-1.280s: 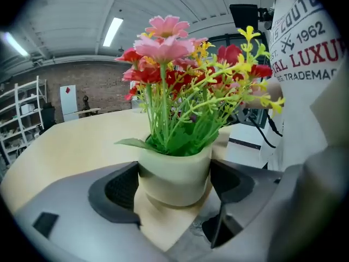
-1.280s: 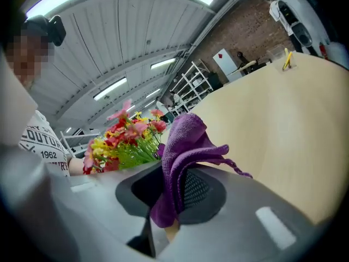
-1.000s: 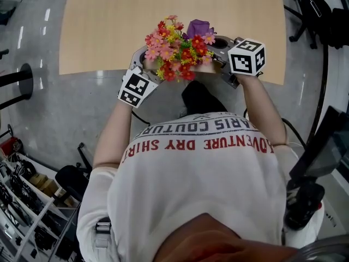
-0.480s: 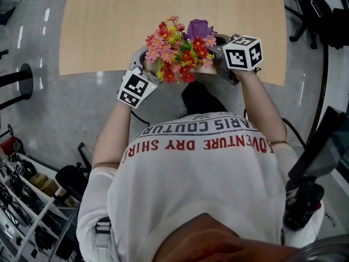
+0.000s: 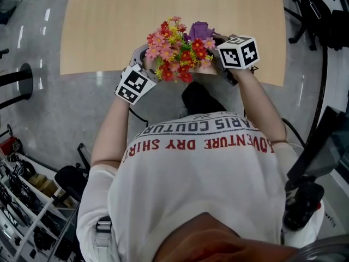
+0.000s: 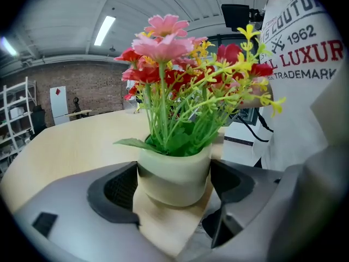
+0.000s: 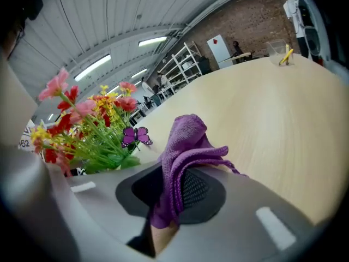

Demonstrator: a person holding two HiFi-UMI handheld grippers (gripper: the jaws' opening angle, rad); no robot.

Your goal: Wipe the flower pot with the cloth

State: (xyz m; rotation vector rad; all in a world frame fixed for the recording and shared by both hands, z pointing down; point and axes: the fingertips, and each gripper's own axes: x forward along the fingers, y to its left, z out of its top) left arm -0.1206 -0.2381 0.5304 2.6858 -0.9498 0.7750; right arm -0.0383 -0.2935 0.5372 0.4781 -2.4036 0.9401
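A pale green flower pot (image 6: 174, 173) holding red, pink and yellow artificial flowers (image 5: 177, 51) stands at the near edge of the wooden table (image 5: 163, 4). My left gripper (image 6: 174, 187) is closed round the pot, with its dark pads (image 6: 121, 185) against the pot's two sides. In the head view the pot itself is hidden under the blooms. My right gripper (image 7: 169, 192) is shut on a bunched purple cloth (image 7: 185, 146), which sticks up between its pads. The cloth (image 5: 200, 29) is close to the right side of the flowers. A small purple butterfly (image 7: 136, 136) sits among the stems.
The table's near edge (image 5: 109, 71) runs just under the pot, with grey floor below it. A clear cup with something yellow in it (image 7: 279, 51) stands far across the table. Shelving (image 5: 22, 201) is at the lower left and an office chair (image 5: 322, 4) at the upper right.
The right gripper has shifted a little left and away from me, bringing the cloth nearer the flowers. The left gripper and the pot have kept their place.
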